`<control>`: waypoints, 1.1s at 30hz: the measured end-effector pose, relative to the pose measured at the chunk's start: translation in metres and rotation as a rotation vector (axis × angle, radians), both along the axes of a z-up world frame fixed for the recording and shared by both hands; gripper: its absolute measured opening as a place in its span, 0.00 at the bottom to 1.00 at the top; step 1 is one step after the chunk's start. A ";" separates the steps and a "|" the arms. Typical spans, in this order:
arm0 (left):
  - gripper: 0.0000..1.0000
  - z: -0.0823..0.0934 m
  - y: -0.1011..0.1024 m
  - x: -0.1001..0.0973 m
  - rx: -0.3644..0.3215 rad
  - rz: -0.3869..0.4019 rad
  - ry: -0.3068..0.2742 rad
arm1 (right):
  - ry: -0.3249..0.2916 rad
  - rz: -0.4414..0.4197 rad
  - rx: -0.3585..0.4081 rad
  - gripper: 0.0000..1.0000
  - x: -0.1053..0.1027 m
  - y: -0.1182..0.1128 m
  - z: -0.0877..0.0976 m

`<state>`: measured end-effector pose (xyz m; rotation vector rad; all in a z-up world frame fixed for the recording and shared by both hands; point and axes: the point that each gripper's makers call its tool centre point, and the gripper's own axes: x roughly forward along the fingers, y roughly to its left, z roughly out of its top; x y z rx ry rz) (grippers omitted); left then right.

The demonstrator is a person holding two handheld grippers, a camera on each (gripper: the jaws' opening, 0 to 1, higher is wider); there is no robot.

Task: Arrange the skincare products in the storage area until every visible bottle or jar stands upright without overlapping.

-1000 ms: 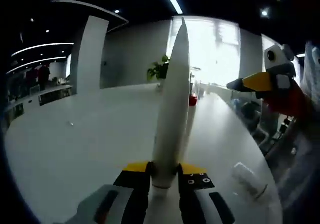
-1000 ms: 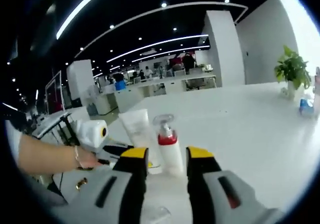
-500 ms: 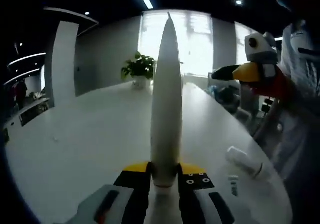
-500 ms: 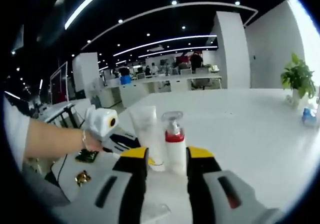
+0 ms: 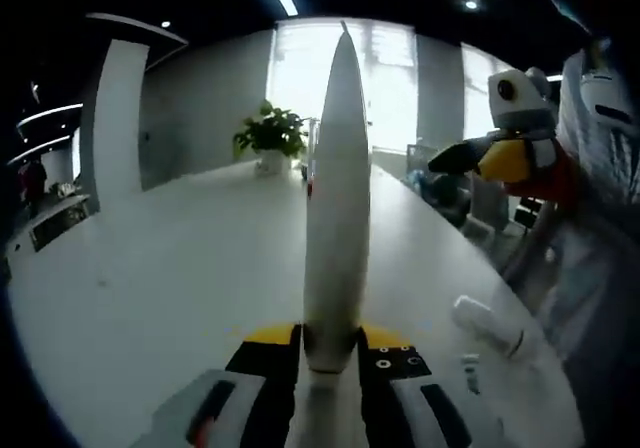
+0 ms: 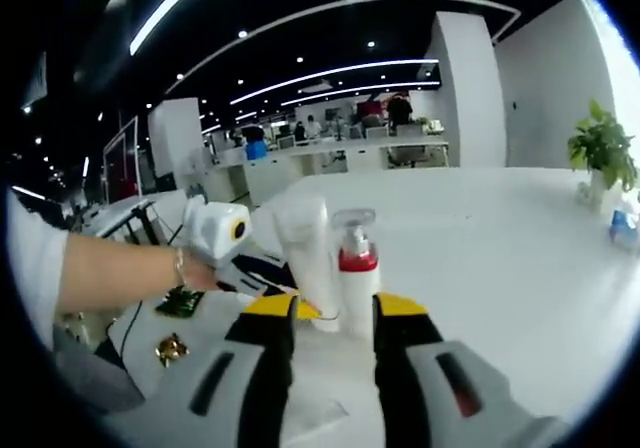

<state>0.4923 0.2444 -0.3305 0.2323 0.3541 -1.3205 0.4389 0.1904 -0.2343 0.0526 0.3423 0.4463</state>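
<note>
My left gripper (image 5: 330,345) is shut on the base of a white tube (image 5: 336,198), which points straight up the left gripper view. The right gripper view shows that same tube (image 6: 305,248) upright on the white table (image 6: 500,268), with the left gripper (image 6: 258,276) in a person's hand (image 6: 195,273). Touching or nearly touching the tube's right side stands a white pump bottle (image 6: 358,280) with a red collar. My right gripper (image 6: 335,313) is open, its yellow-tipped jaws just short of both products. Seen from the left gripper, the right gripper (image 5: 480,158) hangs at the upper right.
A small clear bottle (image 5: 487,326) lies on its side near the table's right edge in the left gripper view. A potted plant (image 5: 268,133) stands at the far end. Small gold pieces (image 6: 170,348) and a green board (image 6: 180,303) lie below the person's arm.
The left gripper has brought the tube up against the pump bottle. The right gripper view has closed in, so both products look larger. The left view has swung slightly.
</note>
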 end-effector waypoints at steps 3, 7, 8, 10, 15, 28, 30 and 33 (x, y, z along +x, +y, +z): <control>0.54 0.001 -0.004 -0.004 -0.005 -0.006 0.000 | 0.012 0.013 -0.002 0.31 -0.002 0.003 -0.003; 0.57 0.000 0.000 0.004 -0.032 0.069 0.104 | 0.030 0.030 -0.006 0.31 -0.004 0.005 -0.007; 0.57 0.005 0.006 0.008 -0.060 0.095 0.117 | 0.026 0.029 -0.011 0.31 -0.004 0.005 -0.006; 0.56 0.012 0.018 0.016 -0.090 0.148 0.137 | 0.017 0.028 -0.016 0.32 -0.003 0.004 -0.004; 0.54 0.047 0.099 0.030 -0.032 0.415 0.031 | -0.009 0.039 0.023 0.33 -0.003 0.007 0.005; 0.48 0.108 0.106 -0.064 -0.246 0.662 0.009 | 0.010 0.140 0.044 0.34 -0.008 0.025 0.002; 0.47 0.113 0.099 -0.073 -0.296 0.671 0.050 | 0.024 0.207 0.059 0.34 -0.016 0.035 0.003; 0.45 0.114 0.095 -0.082 -0.300 0.695 0.048 | 0.020 0.230 0.047 0.34 -0.017 0.035 0.004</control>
